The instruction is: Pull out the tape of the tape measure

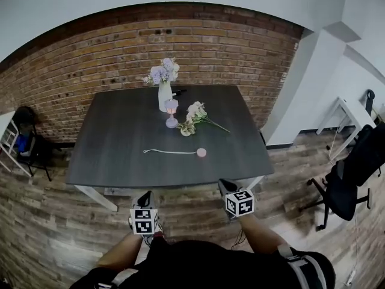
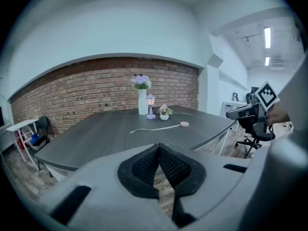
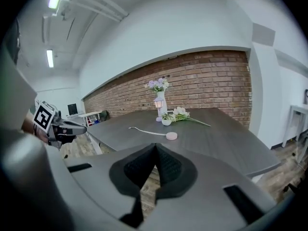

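A small pink round tape measure [image 1: 201,152] lies on the dark table [image 1: 120,143], with its white tape [image 1: 168,152] drawn out to the left. The case also shows in the left gripper view [image 2: 184,124] and the right gripper view [image 3: 171,136]. Both grippers hang off the table's near edge, well short of the tape measure. My left gripper [image 1: 145,202] is shut with nothing in it, its pads [image 2: 159,165] pressed together. My right gripper [image 1: 227,188] is likewise shut and empty, pads [image 3: 155,166] meeting.
At the back of the table stand a white vase of purple flowers [image 1: 164,86], a small pink lamp [image 1: 172,113] and a spray of white flowers [image 1: 197,116]. A brick wall [image 1: 240,47] lies behind. A black office chair [image 1: 346,185] stands right; a white side table [image 1: 9,137] and a black chair stand left.
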`<state>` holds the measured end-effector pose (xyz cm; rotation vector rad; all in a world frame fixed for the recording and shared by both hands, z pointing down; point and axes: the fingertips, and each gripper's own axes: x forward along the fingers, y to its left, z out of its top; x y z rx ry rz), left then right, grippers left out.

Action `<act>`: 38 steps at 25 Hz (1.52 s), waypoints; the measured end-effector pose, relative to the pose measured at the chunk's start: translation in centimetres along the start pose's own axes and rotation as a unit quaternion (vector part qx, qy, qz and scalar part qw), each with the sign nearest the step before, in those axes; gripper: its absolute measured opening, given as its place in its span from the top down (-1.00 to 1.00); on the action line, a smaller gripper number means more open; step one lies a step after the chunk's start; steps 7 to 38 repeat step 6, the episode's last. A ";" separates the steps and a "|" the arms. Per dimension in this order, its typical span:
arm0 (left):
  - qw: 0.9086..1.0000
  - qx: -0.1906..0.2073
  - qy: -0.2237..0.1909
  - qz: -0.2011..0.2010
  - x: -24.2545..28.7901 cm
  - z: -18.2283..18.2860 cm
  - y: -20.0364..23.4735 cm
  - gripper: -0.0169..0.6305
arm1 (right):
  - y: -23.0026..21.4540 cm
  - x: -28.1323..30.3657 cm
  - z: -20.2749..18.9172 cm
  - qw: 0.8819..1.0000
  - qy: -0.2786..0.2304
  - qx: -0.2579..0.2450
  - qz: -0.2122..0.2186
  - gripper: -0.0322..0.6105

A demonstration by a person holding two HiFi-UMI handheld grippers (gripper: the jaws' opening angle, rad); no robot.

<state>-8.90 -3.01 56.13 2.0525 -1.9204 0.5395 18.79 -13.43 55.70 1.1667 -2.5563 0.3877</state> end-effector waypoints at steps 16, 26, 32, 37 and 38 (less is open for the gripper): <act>1.000 0.016 0.008 -0.019 0.1 0.1 -1.3 0.92 | 1.1 -1.4 -0.5 1.000 -0.001 0.009 0.003 0.91; 1.000 0.016 0.008 -0.019 0.1 0.1 -1.3 0.92 | 1.1 -1.4 -0.5 1.000 -0.001 0.009 0.003 0.91; 1.000 0.016 0.008 -0.019 0.1 0.1 -1.3 0.92 | 1.1 -1.4 -0.5 1.000 -0.001 0.009 0.003 0.91; 1.000 0.016 0.008 -0.019 0.1 0.1 -1.3 0.92 | 1.1 -1.4 -0.5 1.000 -0.001 0.009 0.003 0.91; 1.000 0.016 0.008 -0.019 0.1 0.1 -1.3 0.92 | 1.1 -1.4 -0.5 1.000 -0.001 0.009 0.003 0.91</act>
